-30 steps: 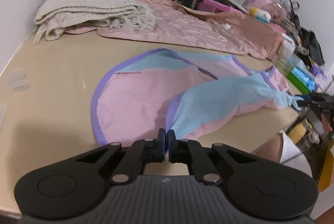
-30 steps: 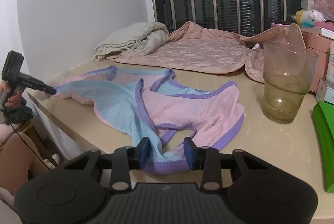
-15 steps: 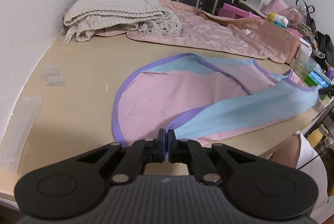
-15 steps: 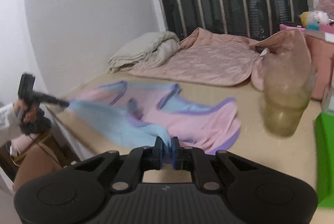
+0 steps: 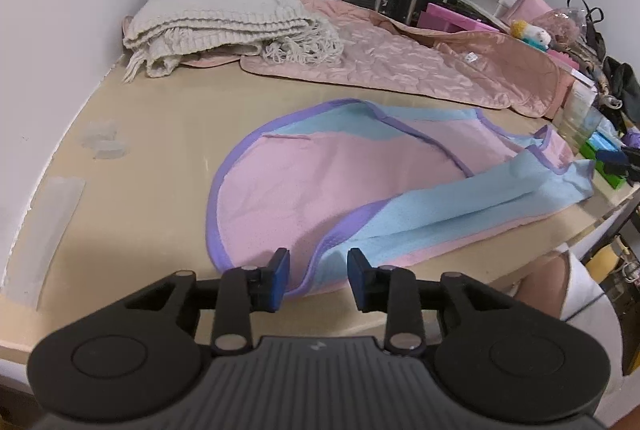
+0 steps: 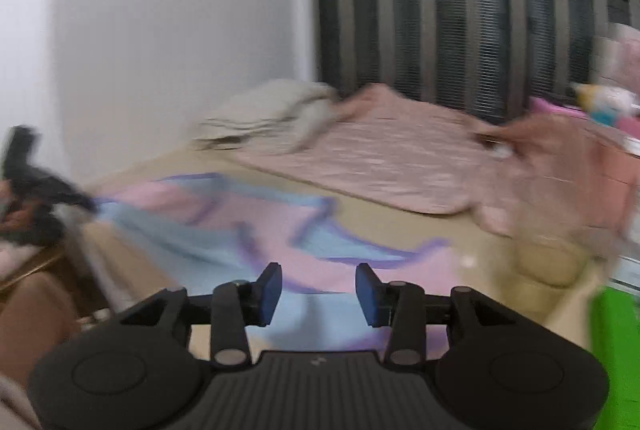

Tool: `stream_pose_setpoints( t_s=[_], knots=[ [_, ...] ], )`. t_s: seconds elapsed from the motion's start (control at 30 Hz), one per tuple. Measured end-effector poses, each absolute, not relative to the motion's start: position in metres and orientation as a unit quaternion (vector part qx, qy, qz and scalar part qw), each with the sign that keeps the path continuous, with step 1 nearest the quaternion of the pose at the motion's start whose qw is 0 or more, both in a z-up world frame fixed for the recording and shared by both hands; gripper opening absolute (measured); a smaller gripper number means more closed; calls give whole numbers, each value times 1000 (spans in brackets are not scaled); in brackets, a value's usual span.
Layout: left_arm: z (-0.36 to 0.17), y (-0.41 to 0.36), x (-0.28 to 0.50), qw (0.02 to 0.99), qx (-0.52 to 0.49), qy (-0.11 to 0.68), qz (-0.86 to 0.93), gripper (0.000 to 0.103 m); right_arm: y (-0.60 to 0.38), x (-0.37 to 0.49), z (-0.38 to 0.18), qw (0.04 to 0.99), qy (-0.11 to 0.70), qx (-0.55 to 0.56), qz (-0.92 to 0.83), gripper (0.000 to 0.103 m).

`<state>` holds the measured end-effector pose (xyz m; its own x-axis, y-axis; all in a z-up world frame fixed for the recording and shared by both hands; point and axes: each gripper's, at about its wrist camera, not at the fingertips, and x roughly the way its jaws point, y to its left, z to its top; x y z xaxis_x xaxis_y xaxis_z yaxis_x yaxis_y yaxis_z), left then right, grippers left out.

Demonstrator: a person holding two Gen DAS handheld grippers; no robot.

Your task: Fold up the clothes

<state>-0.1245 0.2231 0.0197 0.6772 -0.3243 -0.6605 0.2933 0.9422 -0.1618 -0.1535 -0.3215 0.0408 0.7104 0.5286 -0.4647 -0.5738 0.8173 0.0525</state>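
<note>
The garment [image 5: 340, 185] lies spread on the table [image 5: 160, 149], its blue flap now laid across the pink body ahead of both claws. The left gripper [image 5: 319, 274] and right gripper [image 6: 319, 294], clamped half a second ago, now stand wide and empty: this fold appears released.

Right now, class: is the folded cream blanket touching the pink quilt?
Touching. The left wrist view shows the cream blanket lying on the pink quilt, its fringe draped over the quilt's edge with no gap.

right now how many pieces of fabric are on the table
3: the pink and blue garment nearest the left tool, the folded cream blanket by the wall, the pink quilt beside it. More may be hidden.
</note>
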Motion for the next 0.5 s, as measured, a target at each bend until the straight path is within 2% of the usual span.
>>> stream_pose_setpoints(
  t_s=[0.13, 0.2, 0.27, 0.37, 0.43, 0.47, 0.5],
  knots=[
    [20, 225, -116, 912, -54, 362, -188, 31, -303, -139, 25, 919, 253, -60, 297, 39],
    [19, 225, -115, 903, -68, 367, -211, 26, -302, -128, 22, 919, 262, -27, 294, 39],
    [19, 225, -115, 895, -81, 373, -232, 25, -299, -117, 20, 915, 272, -6, 298, 39],
    [16, 225, -116, 886, -94, 380, -247, 21, -283, -115, 17, 907, 270, -20, 323, 39],
    [14, 226, -113, 884, -108, 380, -250, 14, -271, -112, 14, 903, 263, -37, 339, 39],
    [14, 228, -111, 883, -118, 380, -249, 12, -267, -108, 11, 901, 266, -41, 341, 37],
    [13, 232, -110, 883, -130, 378, -246, 11, -263, -103, 8, 899, 273, -43, 341, 31]
  ],
)
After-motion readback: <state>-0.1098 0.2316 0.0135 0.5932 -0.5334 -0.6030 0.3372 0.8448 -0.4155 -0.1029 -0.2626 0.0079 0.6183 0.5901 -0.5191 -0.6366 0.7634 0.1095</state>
